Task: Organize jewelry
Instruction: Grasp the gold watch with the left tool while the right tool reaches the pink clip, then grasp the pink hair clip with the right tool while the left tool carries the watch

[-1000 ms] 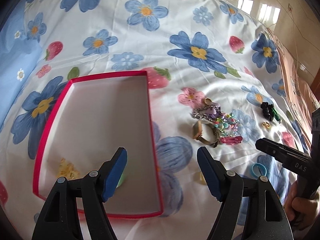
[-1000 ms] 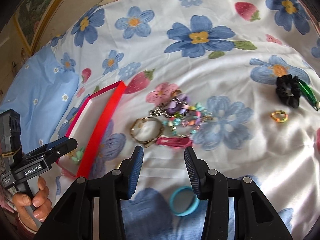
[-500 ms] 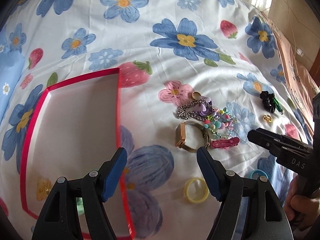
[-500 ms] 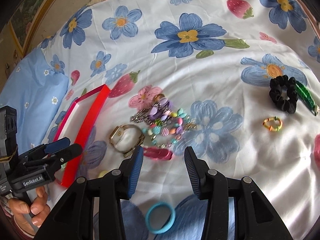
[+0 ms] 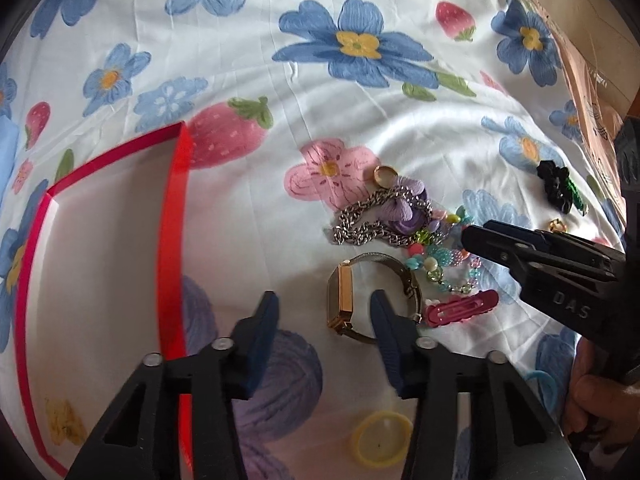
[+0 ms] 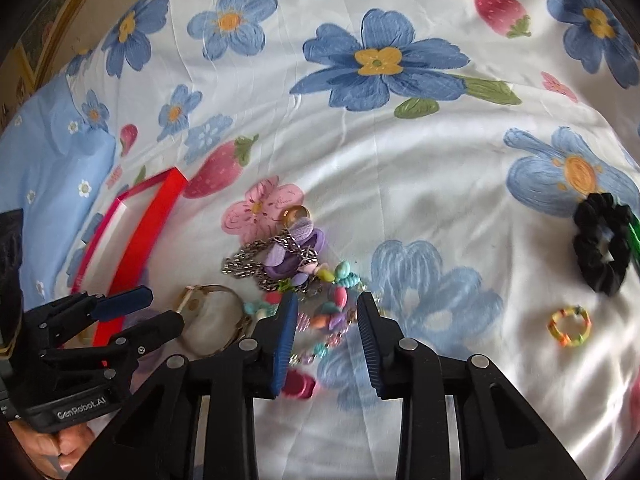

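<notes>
A red-rimmed white box (image 5: 100, 240) lies on the flowered bedsheet at the left, with a yellow piece (image 5: 64, 424) in its near corner. A jewelry pile lies right of it: a gold watch (image 5: 344, 300), a silver chain (image 5: 372, 220), a purple bow, a beaded bracelet (image 6: 336, 312), a gold ring (image 5: 384, 174) and a pink clip (image 5: 460, 308). My left gripper (image 5: 324, 316) is open, its right finger just over the watch band. My right gripper (image 6: 326, 316) is open, jaws either side of the beaded bracelet.
A yellow ring (image 5: 380, 438) lies near the left gripper's base. A black scrunchie (image 6: 604, 240) with a green clip and a small multicoloured ring (image 6: 568, 326) lie at the right. A light blue pillow (image 6: 44, 168) is at the far left.
Both grippers have moved forward and down towards the jewelry pile. The left gripper has shifted right, away from the box, to the watch. The right gripper has reached the beaded bracelet.
</notes>
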The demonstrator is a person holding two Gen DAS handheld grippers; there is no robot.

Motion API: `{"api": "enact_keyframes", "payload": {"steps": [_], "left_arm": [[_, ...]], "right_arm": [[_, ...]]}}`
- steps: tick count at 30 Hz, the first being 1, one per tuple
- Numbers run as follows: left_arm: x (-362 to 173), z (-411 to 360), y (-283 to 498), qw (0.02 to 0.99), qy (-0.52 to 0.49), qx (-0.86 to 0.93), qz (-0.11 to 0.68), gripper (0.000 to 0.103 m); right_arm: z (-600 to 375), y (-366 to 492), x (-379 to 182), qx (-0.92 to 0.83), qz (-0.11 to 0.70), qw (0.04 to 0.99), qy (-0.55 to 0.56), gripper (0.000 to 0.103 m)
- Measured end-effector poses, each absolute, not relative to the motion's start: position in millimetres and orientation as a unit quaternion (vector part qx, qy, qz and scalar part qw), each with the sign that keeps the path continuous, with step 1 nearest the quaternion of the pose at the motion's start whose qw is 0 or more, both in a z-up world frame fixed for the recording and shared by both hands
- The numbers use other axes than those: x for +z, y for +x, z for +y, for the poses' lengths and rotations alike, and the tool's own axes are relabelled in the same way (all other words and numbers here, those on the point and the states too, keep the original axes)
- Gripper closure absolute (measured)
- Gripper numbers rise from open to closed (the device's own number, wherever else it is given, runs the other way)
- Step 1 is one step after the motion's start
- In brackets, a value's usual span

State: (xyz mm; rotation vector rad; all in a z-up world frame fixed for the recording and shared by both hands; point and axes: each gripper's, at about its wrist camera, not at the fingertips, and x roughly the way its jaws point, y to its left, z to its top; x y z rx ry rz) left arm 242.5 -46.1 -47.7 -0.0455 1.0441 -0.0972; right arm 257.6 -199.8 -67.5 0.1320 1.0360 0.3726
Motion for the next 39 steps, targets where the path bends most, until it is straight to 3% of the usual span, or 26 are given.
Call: {"api": "enact_keyframes", "payload": {"steps": [3,5,7,8,22,24,26,28,35,36,38,39], "left_arm": [[-56.8,-49.8,249.3,0.859,-0.02,-0.051,0.509,0.075],[-58.5,-53.2,250.8,0.859,-0.02,-0.061,0.508,0.089],[-58.7,-54.6,250.5,0.86,-0.019,-0.062,0.505,0.091],[-58.7,-55.7,250.4,0.862,-0.018,-0.064,0.503,0.092],[-30.4,-38.3,211.9,0.878,-0.05,-0.076,0.47,0.096],[-26.8,-34.3,207.2,0.878,-0.055,-0.078,0.468,0.096],[-23.6,-30.3,201.6,0.88,-0.06,-0.077,0.466,0.096],[-21.8,-26.8,198.5,0.88,-0.061,-0.076,0.465,0.096],[-15.4,-14.6,187.7,0.881,-0.073,-0.072,0.462,0.096],[-14.6,-13.7,186.7,0.882,-0.073,-0.072,0.461,0.096],[-13.5,-11.6,183.9,0.882,-0.073,-0.072,0.459,0.096],[-13.5,-10.2,182.9,0.883,-0.072,-0.072,0.459,0.096]], "right_arm": [[-195.8,263.7,-77.7,0.171,0.501,0.847,0.053,0.081],[-196.3,264.7,-79.3,0.167,0.499,0.849,0.047,0.093],[-198.3,264.5,-78.4,0.166,0.495,0.852,0.044,0.103],[-199.9,264.2,-77.7,0.166,0.495,0.852,0.046,0.103],[-214.8,242.0,-47.6,0.182,0.461,0.865,0.079,0.103],[-215.7,238.4,-52.7,0.199,0.473,0.853,0.096,0.093],[-215.2,234.3,-58.9,0.211,0.487,0.841,0.11,0.069],[-209.6,226.7,-62.8,0.225,0.488,0.838,0.096,0.057],[-191.5,226.4,-76.4,0.248,0.514,0.82,0.041,0.058],[-189.9,223.6,-75.1,0.252,0.513,0.82,0.036,0.059],[-185.3,216.0,-73.3,0.262,0.518,0.814,0.026,0.075],[-183.6,212.3,-72.1,0.27,0.52,0.81,0.025,0.075]]}}
